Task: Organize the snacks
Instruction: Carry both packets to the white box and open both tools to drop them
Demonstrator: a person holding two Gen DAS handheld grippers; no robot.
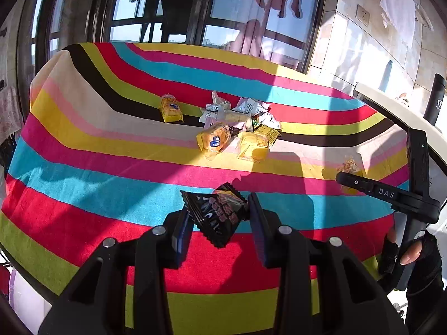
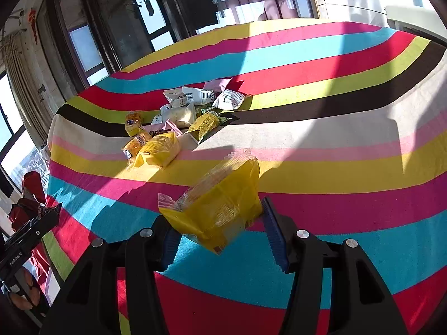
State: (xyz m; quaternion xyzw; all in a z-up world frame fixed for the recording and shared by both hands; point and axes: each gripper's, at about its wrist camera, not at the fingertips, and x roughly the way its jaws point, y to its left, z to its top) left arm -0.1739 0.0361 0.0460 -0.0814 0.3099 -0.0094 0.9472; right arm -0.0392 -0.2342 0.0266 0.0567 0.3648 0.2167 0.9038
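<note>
In the left wrist view my left gripper (image 1: 219, 212) is shut on a black snack packet (image 1: 220, 217) and holds it above the striped tablecloth (image 1: 111, 201). In the right wrist view my right gripper (image 2: 216, 215) is shut on a yellow clear-wrapped snack pack (image 2: 220, 206), also held off the cloth. A pile of snacks (image 1: 234, 125) (image 2: 178, 117), yellow and white packs, lies mid-table beyond both grippers. One yellow pack (image 1: 171, 108) lies alone to the pile's left. The right gripper (image 1: 342, 178) shows at the right edge, held by a gloved hand (image 1: 413, 254).
The round table drops off at its edges on all sides. A white counter edge (image 1: 391, 106) with a black bottle (image 1: 435, 97) stands to the right. Dark-framed windows (image 1: 167, 14) run behind the table. The left gripper's body (image 2: 30, 229) shows at the far left.
</note>
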